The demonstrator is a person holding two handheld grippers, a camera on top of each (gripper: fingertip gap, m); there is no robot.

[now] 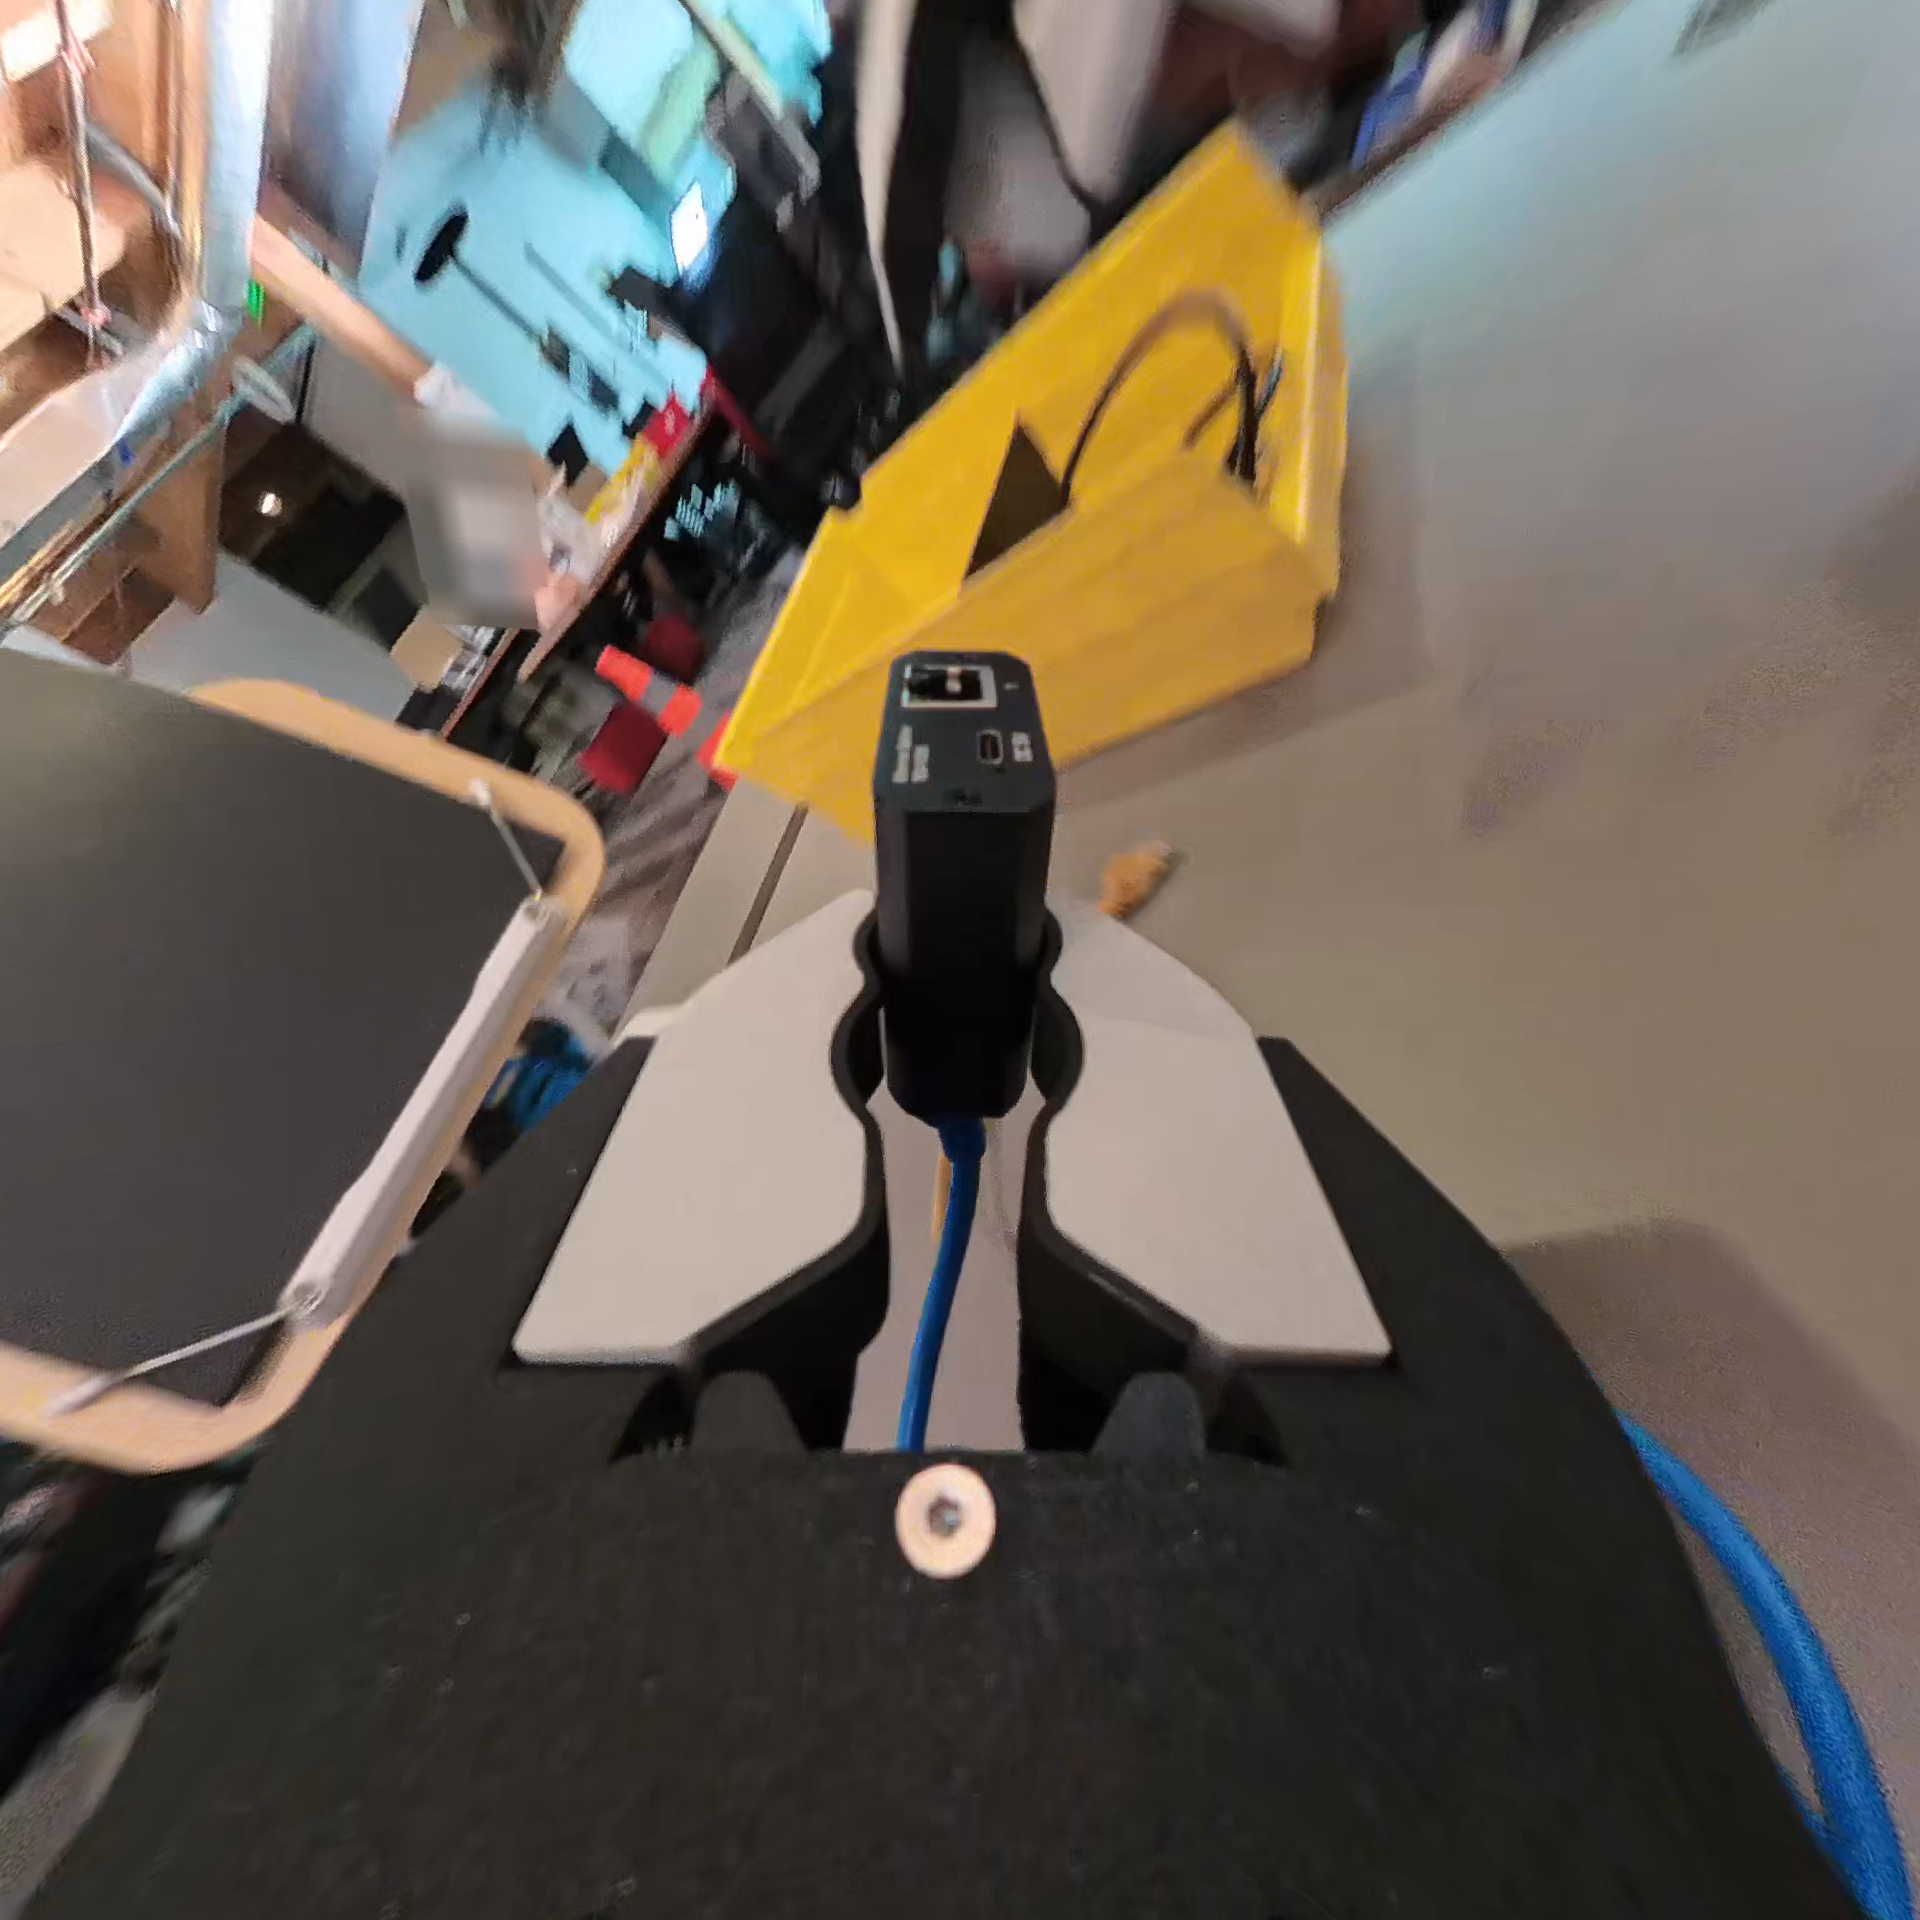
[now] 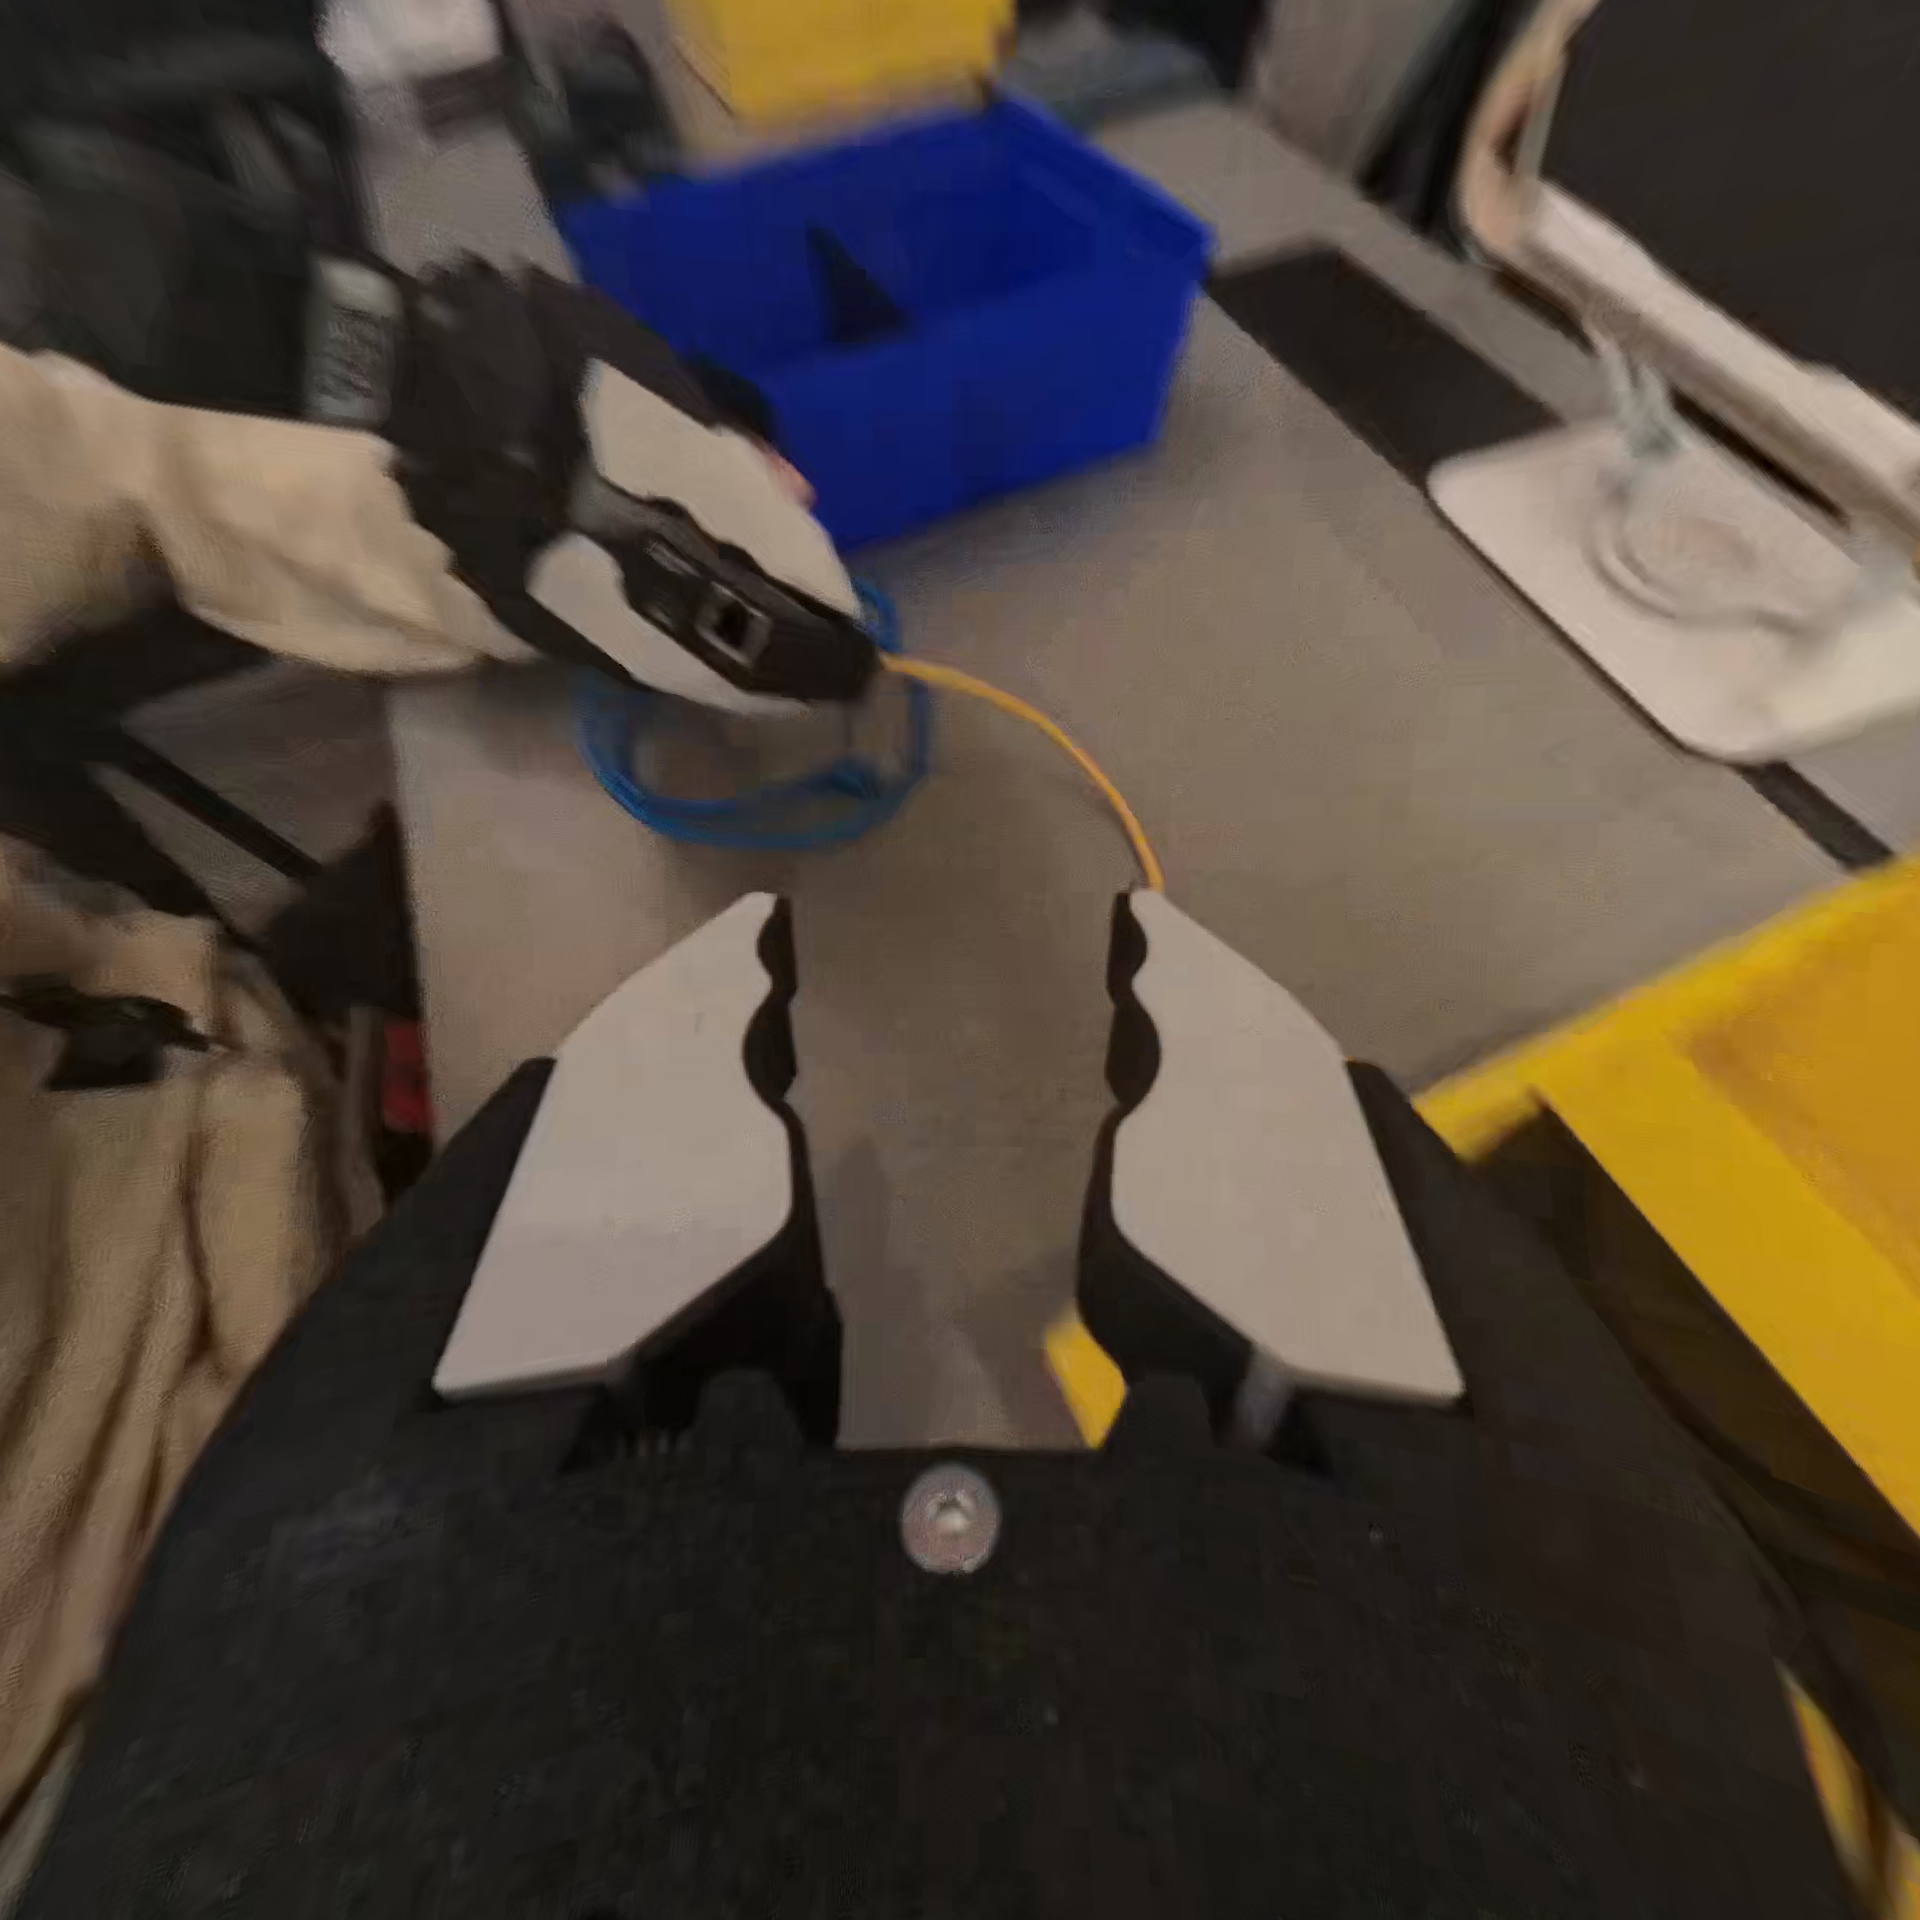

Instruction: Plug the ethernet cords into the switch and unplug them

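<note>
My left gripper (image 1: 961, 935) is shut on a small black switch (image 1: 961, 790) that points away from me. The ethernet port (image 1: 948, 684) on its far end looks empty. A blue cord (image 1: 951, 1278) leaves its near end and runs back between my fingers. A yellow-orange plug (image 1: 1138, 873) lies on the grey table (image 1: 1558, 935) just right of the switch. My right gripper (image 2: 951, 914) is open and empty above the table. It faces the left gripper (image 2: 707, 582) and the switch (image 2: 748, 623). A yellow cord (image 2: 1039, 727) arcs from by the switch to my right fingertip.
A blue cord coil (image 2: 727, 810) lies under the left gripper. A blue bin (image 2: 935, 343) stands behind it. A yellow bin (image 1: 1091, 582) holds dark cables and also shows at my right (image 2: 1714, 1122). A monitor (image 1: 208, 987) and its stand (image 2: 1683, 561) edge the table.
</note>
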